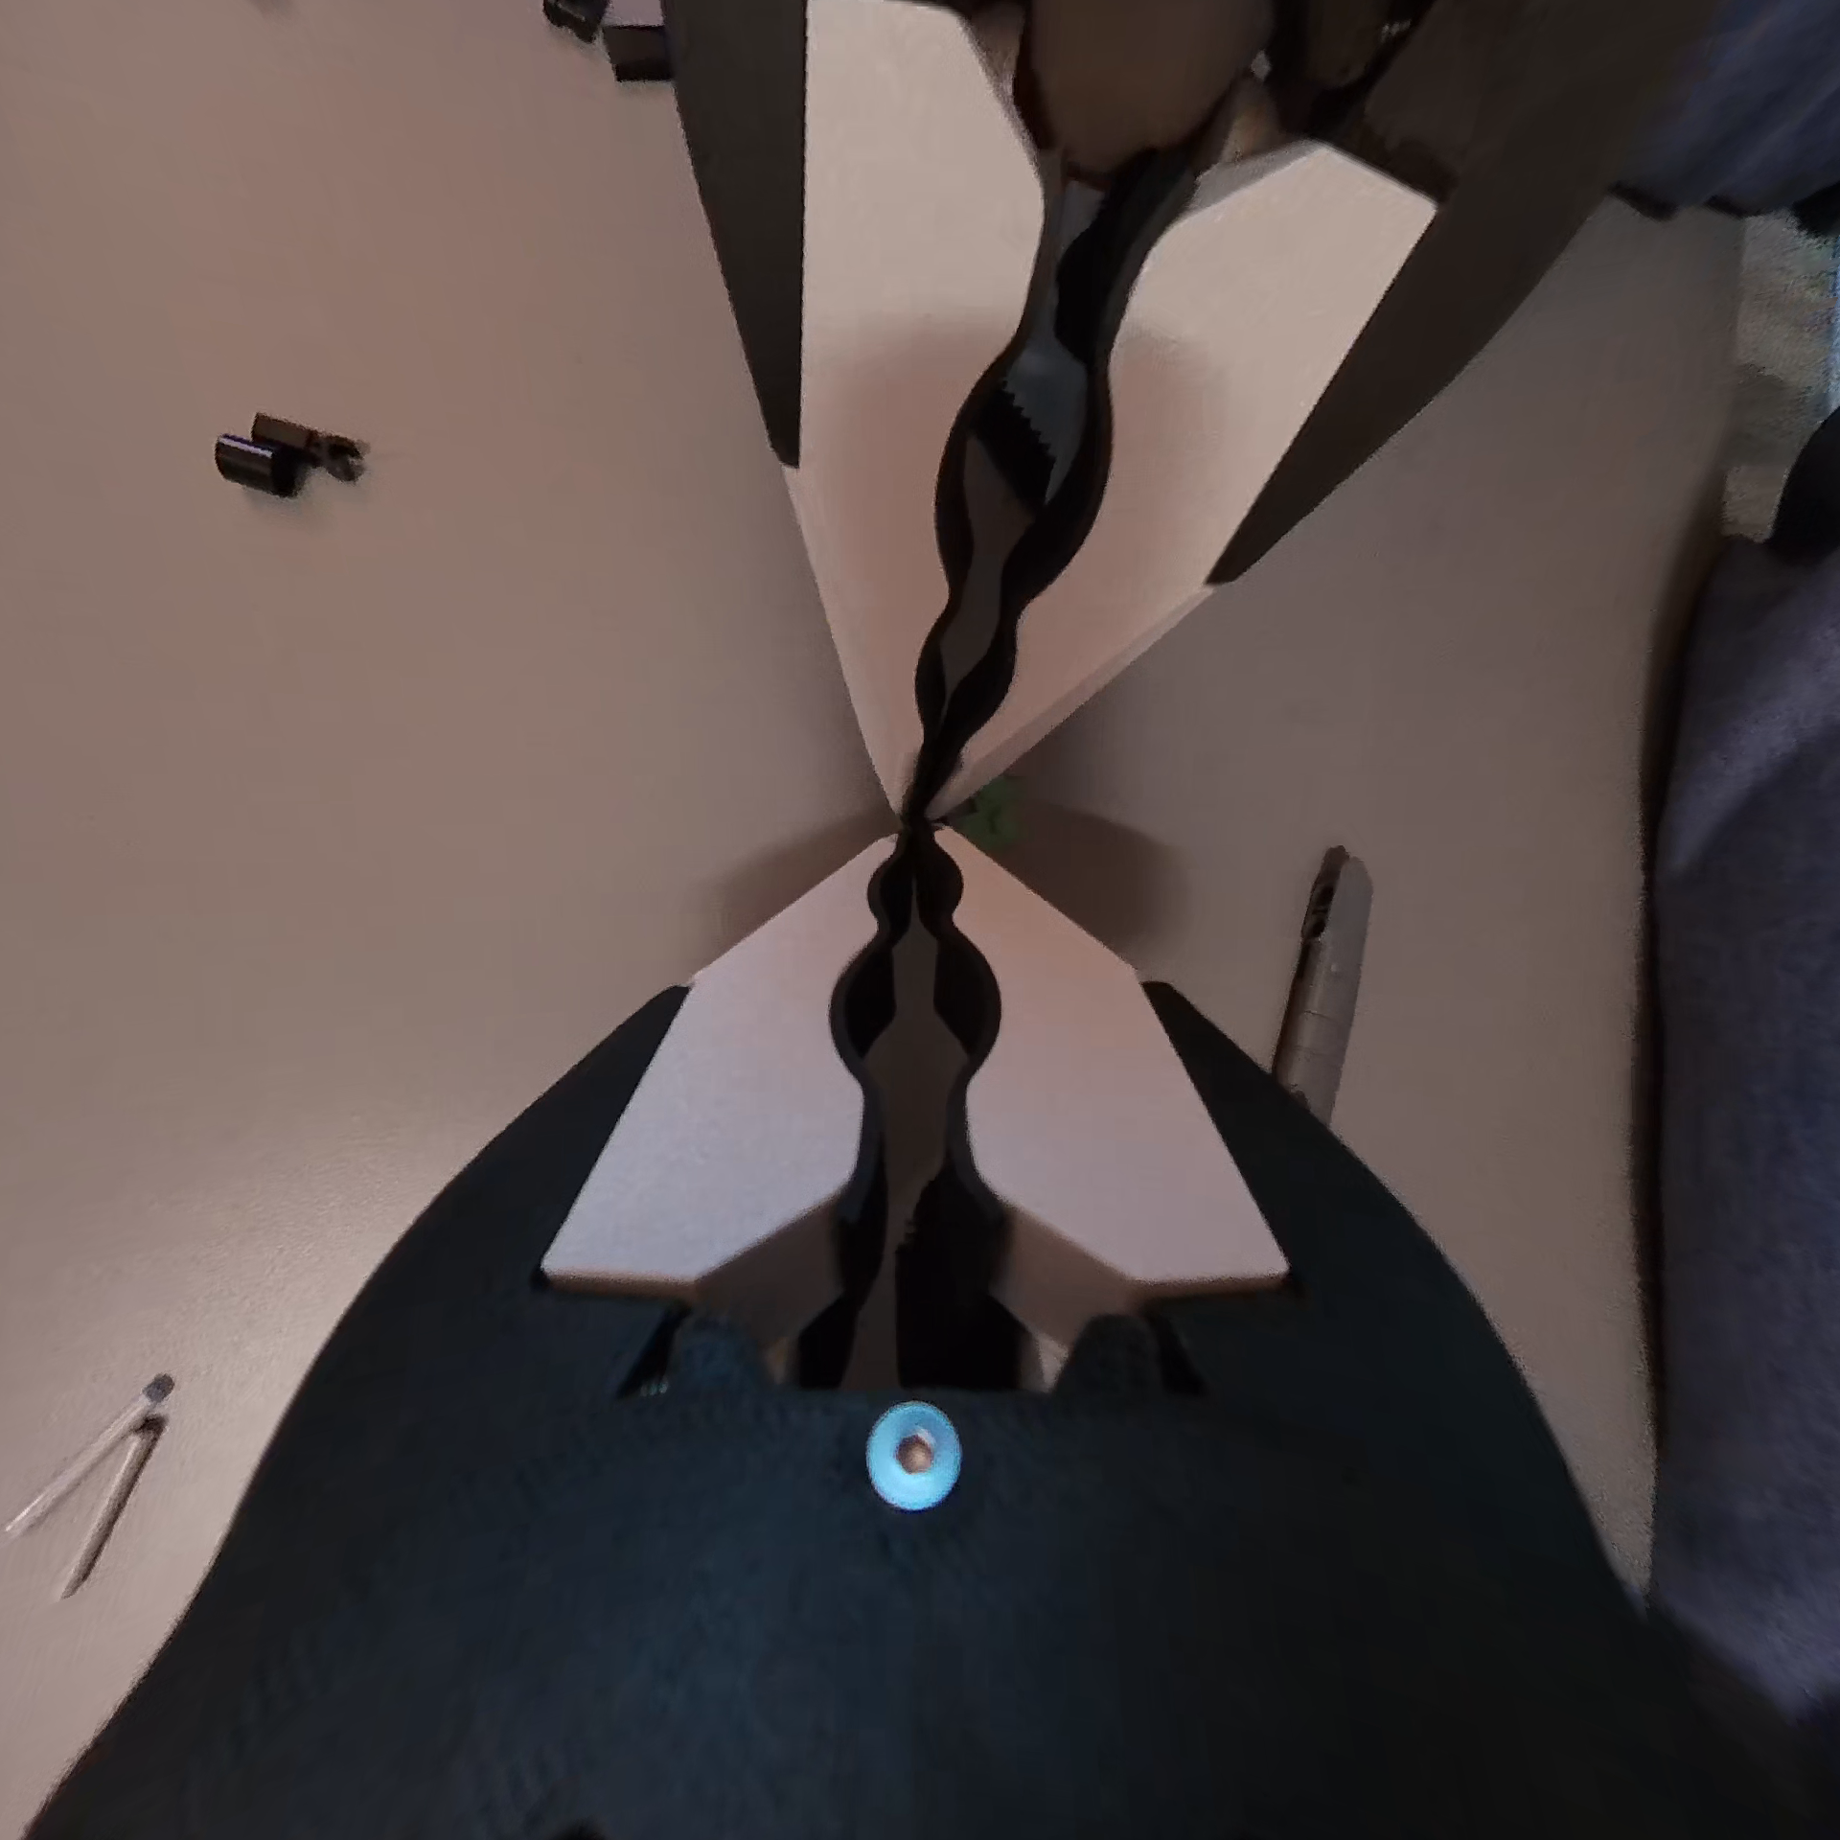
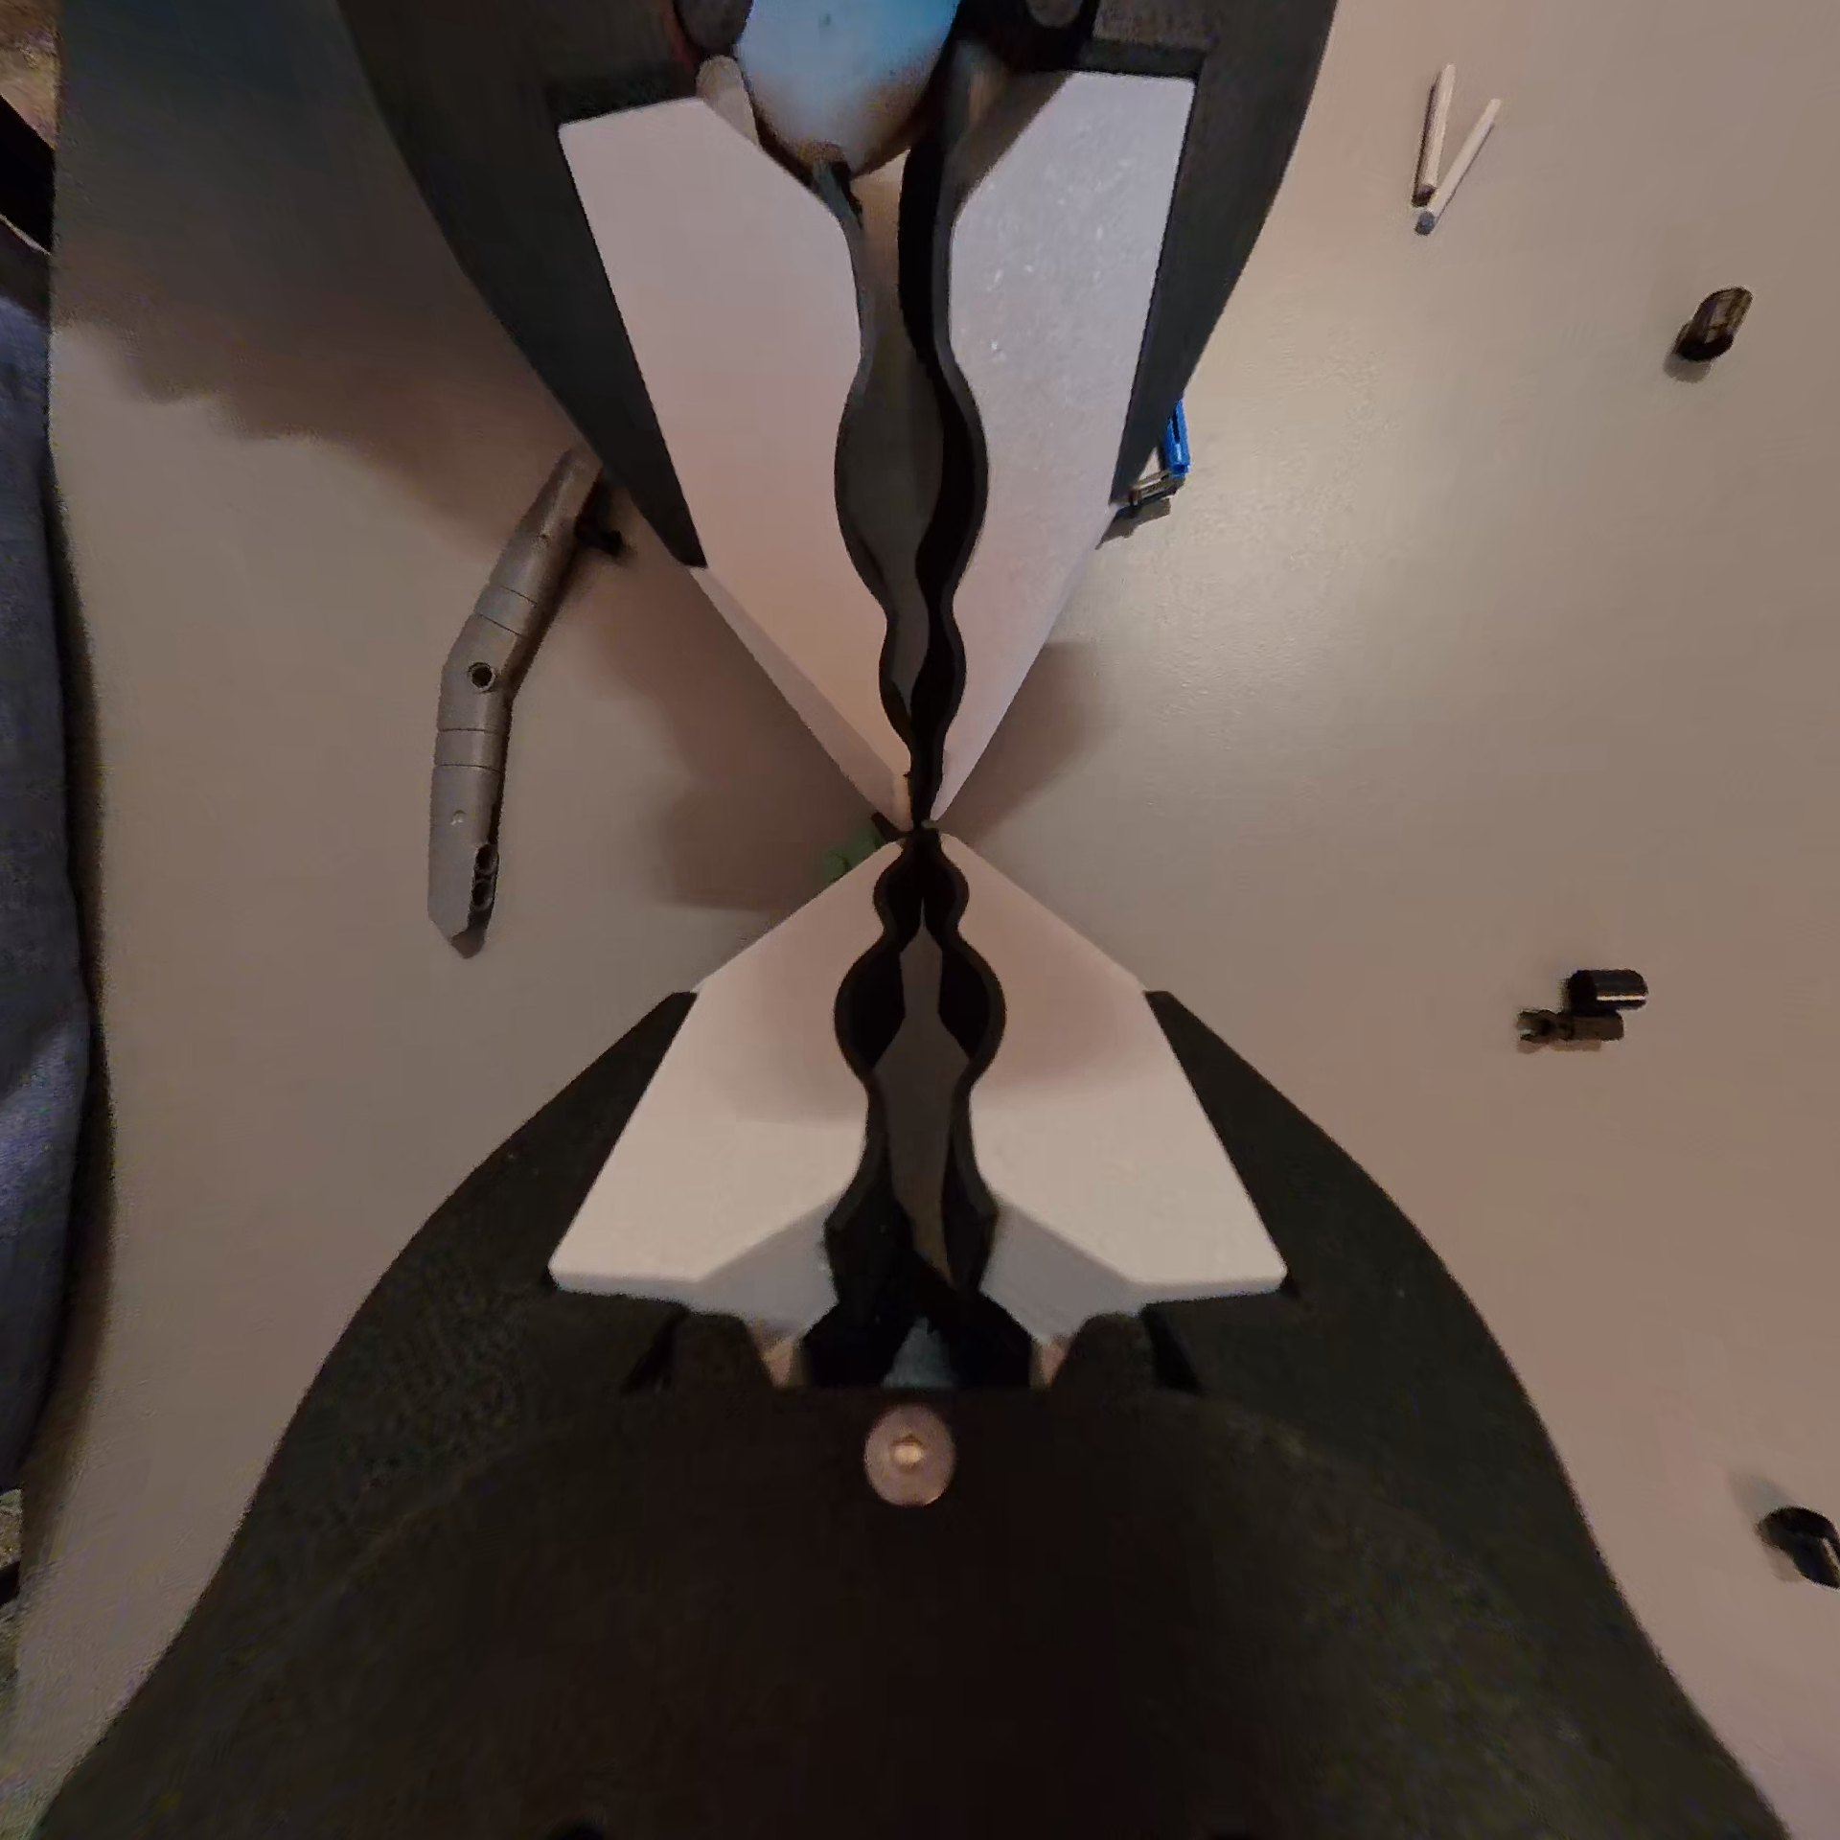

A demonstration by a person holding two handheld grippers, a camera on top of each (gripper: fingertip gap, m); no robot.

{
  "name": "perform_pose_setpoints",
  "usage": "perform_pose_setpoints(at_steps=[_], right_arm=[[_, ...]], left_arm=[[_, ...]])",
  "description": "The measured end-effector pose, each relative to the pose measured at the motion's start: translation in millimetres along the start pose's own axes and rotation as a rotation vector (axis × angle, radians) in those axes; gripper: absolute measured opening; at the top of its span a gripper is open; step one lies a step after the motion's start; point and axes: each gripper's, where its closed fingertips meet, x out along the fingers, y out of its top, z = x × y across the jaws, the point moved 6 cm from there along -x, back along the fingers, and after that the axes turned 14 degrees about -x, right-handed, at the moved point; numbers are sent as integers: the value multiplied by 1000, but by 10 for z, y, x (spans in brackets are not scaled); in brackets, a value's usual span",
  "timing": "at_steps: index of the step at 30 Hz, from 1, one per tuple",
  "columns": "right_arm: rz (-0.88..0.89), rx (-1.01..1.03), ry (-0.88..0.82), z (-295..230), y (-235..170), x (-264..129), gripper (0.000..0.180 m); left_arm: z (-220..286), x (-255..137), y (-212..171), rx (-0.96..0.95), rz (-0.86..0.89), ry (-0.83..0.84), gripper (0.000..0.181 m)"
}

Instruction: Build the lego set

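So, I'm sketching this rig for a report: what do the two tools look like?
Both match: a textured black plastic body, two white wedge-shaped fingers lined with wavy black rubber pads. The left tool carries a pale blue washer round its centre screw; the right tool has a plain metal one.

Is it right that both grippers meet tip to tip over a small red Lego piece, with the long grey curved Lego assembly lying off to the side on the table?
Not quite: the small Lego piece at the tips of the left gripper and right gripper is green, not red, as both wrist views show. The long grey curved Lego assembly does lie off to the side on the pale table.
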Motion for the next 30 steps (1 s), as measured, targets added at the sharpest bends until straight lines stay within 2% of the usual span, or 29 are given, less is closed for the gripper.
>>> perform_pose_setpoints(at_steps=[5, 12, 16, 20, 26, 30], right_arm=[[-36, -15, -42, -35, 30, 14, 0], [-80, 0, -71, -51, 52, 21, 0], [-77, 22, -59, -25, 54, 8, 0], [63, 71, -95, 1, 74, -299, 0], [91, 116, -184, -42, -163, -649, 0], [98, 101, -209, -152, -184, -726, 0]], left_arm=[[3, 8, -5, 56, -4, 20, 0], [-23, 9, -27, 34, 18, -22, 0], [-8, 4, -4, 54, 4, 17, 0], [-9, -78, -40, 40, 31, 17, 0], [38, -219, -90, 33, 84, 57, 0], [106, -174, -81, 44, 90, 100, 0]])
